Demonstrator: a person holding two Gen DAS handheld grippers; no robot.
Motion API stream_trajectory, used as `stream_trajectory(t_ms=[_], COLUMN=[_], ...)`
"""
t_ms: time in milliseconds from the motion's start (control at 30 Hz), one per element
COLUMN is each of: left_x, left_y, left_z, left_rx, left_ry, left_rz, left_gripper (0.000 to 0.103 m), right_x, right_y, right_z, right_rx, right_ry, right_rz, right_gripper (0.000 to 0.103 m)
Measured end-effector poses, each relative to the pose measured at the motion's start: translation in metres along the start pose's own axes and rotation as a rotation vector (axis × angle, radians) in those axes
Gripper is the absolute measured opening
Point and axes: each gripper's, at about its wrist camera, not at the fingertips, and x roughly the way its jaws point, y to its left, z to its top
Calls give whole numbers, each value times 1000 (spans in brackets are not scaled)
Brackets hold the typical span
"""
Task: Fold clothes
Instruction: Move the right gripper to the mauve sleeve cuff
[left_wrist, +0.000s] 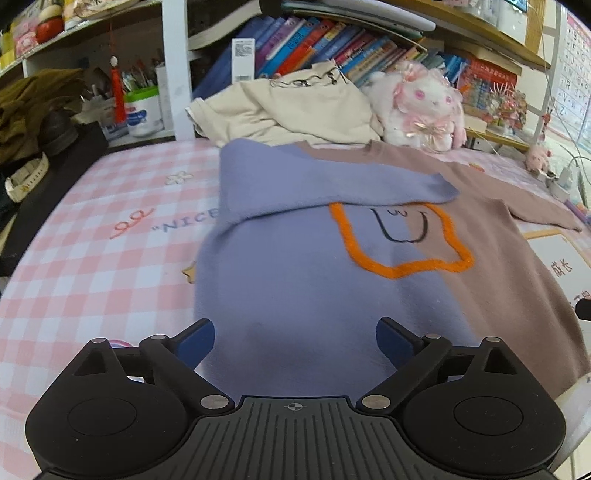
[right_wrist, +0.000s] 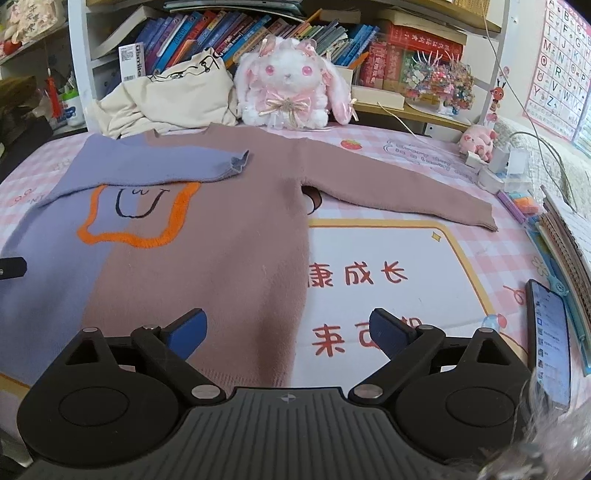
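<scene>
Our sweater (right_wrist: 207, 236), half lavender and half dusty mauve with an orange-outlined smiley patch (right_wrist: 136, 214) on the chest, lies face up and flat on the pink checked bed cover (left_wrist: 92, 258), neckline at twelve o'clock and hem toward us at six. We read it as spread out this way so each fold can be made square. The lavender sleeve (left_wrist: 314, 181) is already laid across the chest, its cuff touching the top of the patch, which looks like the first fold done. The mauve sleeve (right_wrist: 406, 188) lies stretched out toward three o'clock, not yet folded in.

Our left gripper (left_wrist: 295, 341) hovers over the lavender lower body, jaws spread wide with nothing between them; the cloth runs from just ahead of the fingertips up to twelve o'clock. Our right gripper (right_wrist: 290, 332) is equally wide and empty, poised over the hem at the sweater's mauve edge, with the outstretched sleeve near one o'clock. We judge that sleeve to be the next thing to take.

Further out, a cream garment (right_wrist: 166, 99) is heaped at eleven o'clock beside a white plush rabbit (right_wrist: 291, 92), a phone (right_wrist: 550, 332) lies at three o'clock, and a bookshelf (right_wrist: 258, 26) backs it all.
</scene>
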Motion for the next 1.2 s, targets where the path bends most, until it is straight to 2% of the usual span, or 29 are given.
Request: stream_trajectory(t_ms=[233, 567, 933, 1200], left_x=[3, 3, -2, -5], left_y=[-10, -39, -106, -151], left_z=[-2, 2, 15, 13], left_rx=[-27, -31, -38, -125], left_ry=[2, -14, -15, 10], left_rz=[-5, 65, 182, 273], left_gripper=[96, 96, 96, 96], right_x=[1, 14, 37, 60], right_y=[-11, -25, -88, -137], right_z=[-3, 7, 30, 40], right_rx=[29, -79, -85, -39], right_ry=[14, -8, -17, 7], right_rz=[38, 88, 179, 261], right_gripper=[95, 99, 99, 99])
